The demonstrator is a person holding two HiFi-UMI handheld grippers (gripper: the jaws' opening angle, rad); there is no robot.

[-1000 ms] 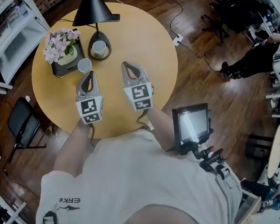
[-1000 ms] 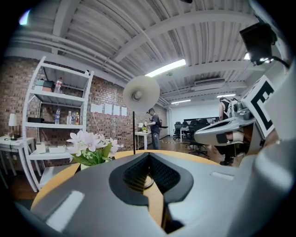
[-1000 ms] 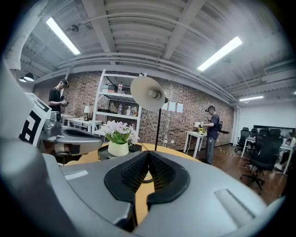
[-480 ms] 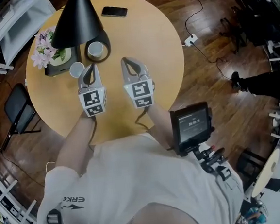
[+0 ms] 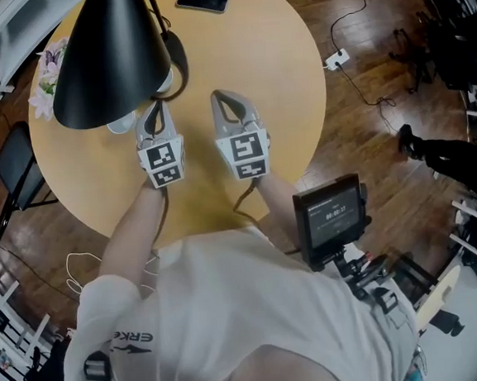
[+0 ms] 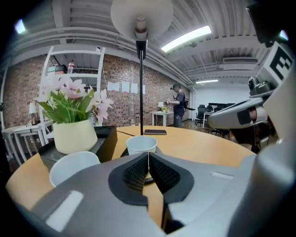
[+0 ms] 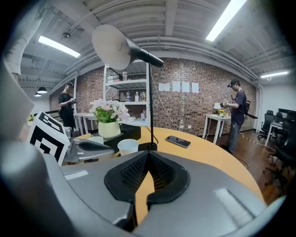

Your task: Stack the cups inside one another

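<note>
The left gripper (image 6: 148,161) and the right gripper (image 7: 148,159) both have their jaws pressed together on nothing, held over the bench (image 5: 280,99) short of the lamp (image 5: 110,56). One white cup (image 6: 141,144) stands on the lamp's round base, straight ahead of the left jaws. A second cup (image 6: 73,167) sits just left of that base, nearer those jaws but apart from them. The head view hides most of both cups under the lamp's black shade, while the left gripper view shows both rims clear and the right gripper view shows a phone (image 7: 178,141) lying beyond the lamp.
</note>
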